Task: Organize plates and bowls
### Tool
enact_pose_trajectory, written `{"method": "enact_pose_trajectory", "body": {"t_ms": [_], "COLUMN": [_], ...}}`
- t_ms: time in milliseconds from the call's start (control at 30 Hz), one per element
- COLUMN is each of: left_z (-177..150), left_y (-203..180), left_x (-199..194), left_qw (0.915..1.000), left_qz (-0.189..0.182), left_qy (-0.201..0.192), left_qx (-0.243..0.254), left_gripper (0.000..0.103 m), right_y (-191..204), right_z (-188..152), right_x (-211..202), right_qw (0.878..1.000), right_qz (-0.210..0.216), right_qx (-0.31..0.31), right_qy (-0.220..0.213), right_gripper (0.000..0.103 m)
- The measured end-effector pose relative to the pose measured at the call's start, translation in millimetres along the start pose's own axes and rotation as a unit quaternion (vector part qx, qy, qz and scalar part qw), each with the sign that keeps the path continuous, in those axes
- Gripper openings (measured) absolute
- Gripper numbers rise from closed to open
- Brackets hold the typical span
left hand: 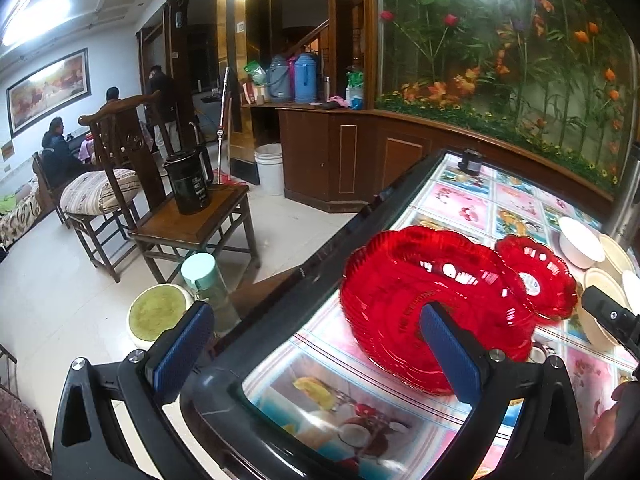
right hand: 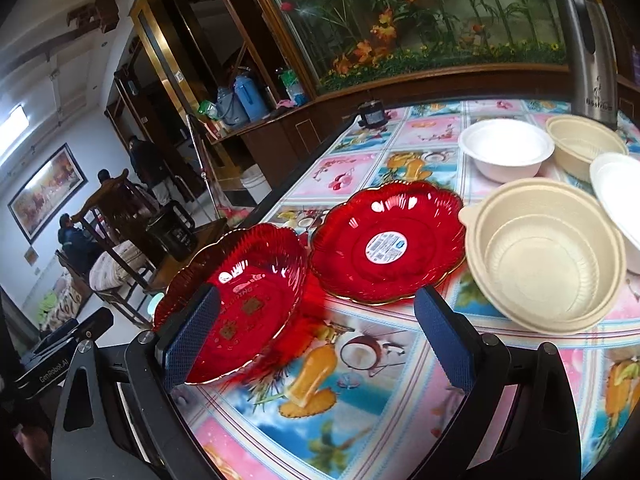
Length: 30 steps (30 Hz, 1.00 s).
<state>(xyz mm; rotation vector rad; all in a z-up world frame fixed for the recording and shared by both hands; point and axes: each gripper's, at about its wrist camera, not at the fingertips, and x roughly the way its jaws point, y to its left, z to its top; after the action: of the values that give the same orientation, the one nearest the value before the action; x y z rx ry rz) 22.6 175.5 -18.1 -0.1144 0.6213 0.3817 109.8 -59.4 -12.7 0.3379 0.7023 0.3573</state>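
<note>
Two red scalloped plates lie on the fruit-print table (right hand: 340,400). The nearer red plate (right hand: 240,292) (left hand: 424,296) sits at the table's left edge, looks tilted, and its near rim is blurred. The other red plate (right hand: 388,244) (left hand: 536,276) carries a round sticker. A beige bowl (right hand: 548,260), a white bowl (right hand: 504,152), a second beige bowl (right hand: 584,144) and a white dish (right hand: 616,192) stand to the right. My left gripper (left hand: 316,350) is open at the table's corner, its right finger in front of the nearer plate. My right gripper (right hand: 318,340) is open over the table, holding nothing.
A steel thermos (right hand: 592,48) stands at the far right and a small dark object (right hand: 370,114) at the far edge. Off the left edge are a wooden chair with a black kettle (left hand: 188,184), a mint-capped bottle (left hand: 204,284) and a round green stool (left hand: 156,312). People sit far left.
</note>
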Motion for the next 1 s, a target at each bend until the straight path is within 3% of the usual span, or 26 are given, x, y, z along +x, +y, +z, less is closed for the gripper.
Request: {"method": "enact_pose_trajectory", "body": {"t_ms": [267,733,900,1000], "left_z": [3,15,10,7], "left_y": [10,24,13,11], "left_x": [17,67,82,89], "left_qw": [0.9998,0.9894,0.9851,0.983], "left_qz": [0.013,-0.024,-0.023,-0.019], "left_qy": [0.015,0.135,0.166,0.179], "left_qx": [-0.004,-0.047,-0.039,-0.035], "left_gripper": [0.103,0.103,0.101,0.091], "right_y": [-4,4,8,7], "right_z": [-1,-5,-7,-9], "right_x": [17,48,63,77], "right_qw": [0.999,0.992,0.988,0.983], "right_qz": [0.018,0.066,0.078,0.082], "right_qx": [0.031,0.085,0.097,0.11], "right_qy": [0.023,0.071,0.095,0.123], "right_gripper": [0.099,0.099,0.093,0.078]}}
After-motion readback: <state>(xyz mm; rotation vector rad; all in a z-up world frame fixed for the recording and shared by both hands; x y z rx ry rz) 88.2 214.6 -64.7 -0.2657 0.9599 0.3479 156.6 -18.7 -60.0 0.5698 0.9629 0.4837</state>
